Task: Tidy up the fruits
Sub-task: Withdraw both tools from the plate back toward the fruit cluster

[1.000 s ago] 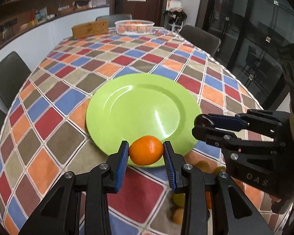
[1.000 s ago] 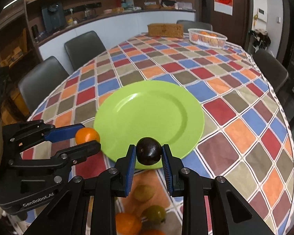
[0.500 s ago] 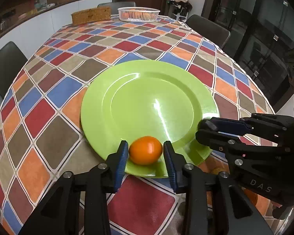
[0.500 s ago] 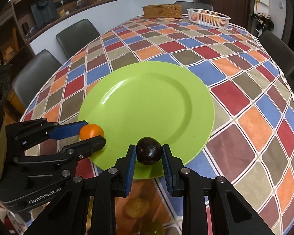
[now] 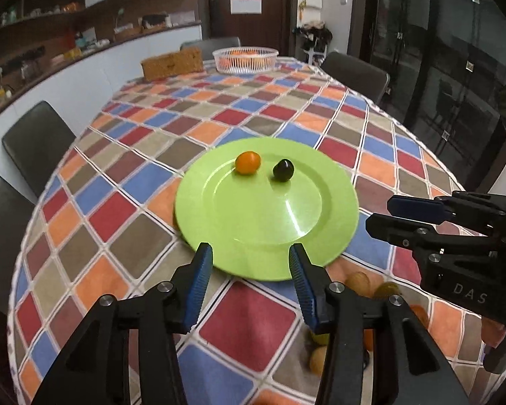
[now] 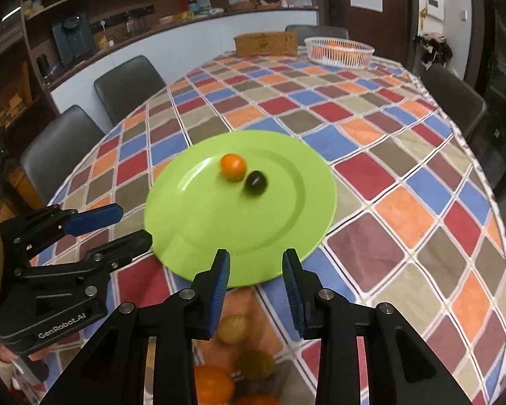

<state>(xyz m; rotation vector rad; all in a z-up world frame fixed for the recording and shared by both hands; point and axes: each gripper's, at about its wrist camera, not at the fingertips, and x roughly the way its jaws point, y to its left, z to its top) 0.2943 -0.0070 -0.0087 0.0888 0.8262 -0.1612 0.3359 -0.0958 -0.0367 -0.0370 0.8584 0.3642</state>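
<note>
Fruit sits on the green plate (image 5: 320,233): an orange (image 5: 248,162) beside a dark plum (image 5: 283,170). Both our claws, left gripper (image 5: 251,281) and right gripper (image 6: 255,285), gape wide and empty. We should reach low for the loose fruits (image 6: 232,329) next.

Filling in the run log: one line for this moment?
left gripper: open | right gripper: open | orange, dark fruit: on green plate

The plate (image 5: 266,233) is smooth, glossy green plastic with a bright specular streak. The tabletop (image 5: 124,175) carries a matt woven cloth in a checked pattern. The left gripper (image 5: 249,283) is matt black plastic with ribbed blue pads (image 5: 200,283) and bright metal pivot pins. The orange fruit (image 5: 248,162) has a smooth, slightly shiny skin; the dark fruit (image 5: 283,170) is glossy.
</note>
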